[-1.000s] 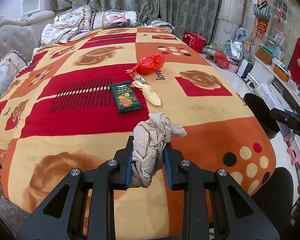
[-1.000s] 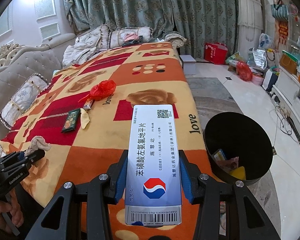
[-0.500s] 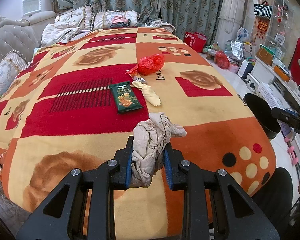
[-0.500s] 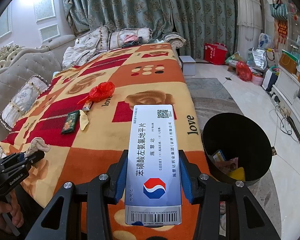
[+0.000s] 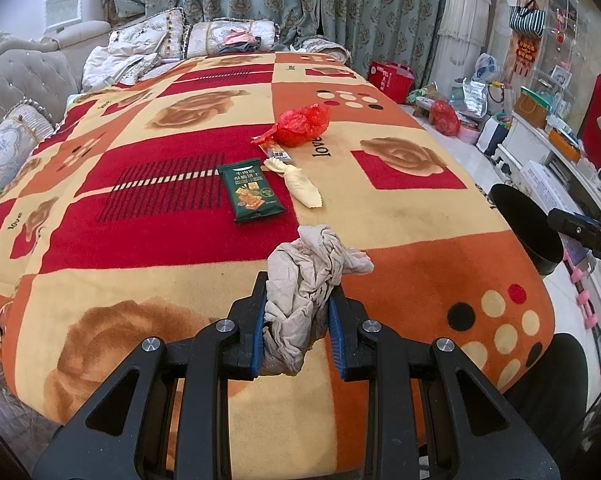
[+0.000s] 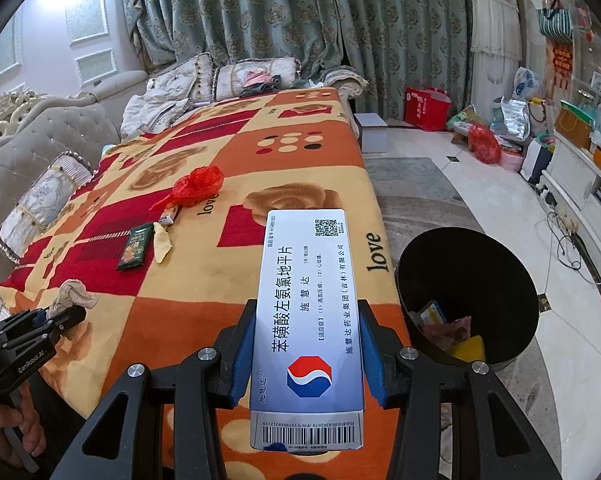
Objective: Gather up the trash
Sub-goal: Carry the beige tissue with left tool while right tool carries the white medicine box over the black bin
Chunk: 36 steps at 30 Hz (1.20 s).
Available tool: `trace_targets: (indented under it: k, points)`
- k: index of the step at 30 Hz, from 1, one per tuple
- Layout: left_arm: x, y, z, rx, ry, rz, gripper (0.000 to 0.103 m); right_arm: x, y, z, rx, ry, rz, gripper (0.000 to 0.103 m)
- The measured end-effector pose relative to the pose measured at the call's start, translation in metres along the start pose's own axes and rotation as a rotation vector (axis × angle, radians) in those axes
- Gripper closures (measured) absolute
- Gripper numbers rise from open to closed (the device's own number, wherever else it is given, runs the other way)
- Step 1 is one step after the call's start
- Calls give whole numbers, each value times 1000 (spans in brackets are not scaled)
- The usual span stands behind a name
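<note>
My left gripper (image 5: 298,320) is shut on a crumpled beige tissue (image 5: 308,276) above the near end of the patterned blanket (image 5: 140,280). A white and blue medicine box (image 6: 306,312) sits clamped lengthwise in my right gripper (image 6: 306,348), which hangs over the blanket's near right corner. Beside it on the floor stands a black trash bin (image 6: 466,292) with some rubbish inside. Farther up the blanket lie a green snack packet (image 5: 251,190), a pale yellow wrapper (image 5: 300,186), a small wrapper (image 5: 276,154) and a red plastic bag (image 5: 302,124). The left gripper (image 6: 60,314) shows at the right wrist view's left edge.
A grey tufted sofa (image 6: 32,148) with cushions runs along the left. Green curtains (image 6: 260,20) hang behind. Bags, boxes and a white cabinet (image 6: 580,184) crowd the right wall. Cables (image 6: 564,236) lie on the tiled floor. A hand (image 6: 4,428) holds the left gripper's handle.
</note>
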<state>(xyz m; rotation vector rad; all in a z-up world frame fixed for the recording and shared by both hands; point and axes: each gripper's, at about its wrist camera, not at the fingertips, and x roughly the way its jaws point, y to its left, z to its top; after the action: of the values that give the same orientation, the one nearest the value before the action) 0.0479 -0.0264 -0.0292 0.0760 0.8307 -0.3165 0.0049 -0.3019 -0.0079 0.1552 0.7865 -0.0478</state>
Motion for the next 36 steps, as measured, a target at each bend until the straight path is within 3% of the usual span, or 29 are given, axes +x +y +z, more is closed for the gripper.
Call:
trace_targets:
  k: [20,25,36]
  points:
    - [13,-24,7,61,28,5,79,0,-35,0,50,-23,-9,58]
    - [19,-47,16,96,13,-133,79,-11,-52,1,54,-48,-26,58]
    - [35,-128,46,234,0,-352,79,-7,-108,-3,111,-29,-60,58]
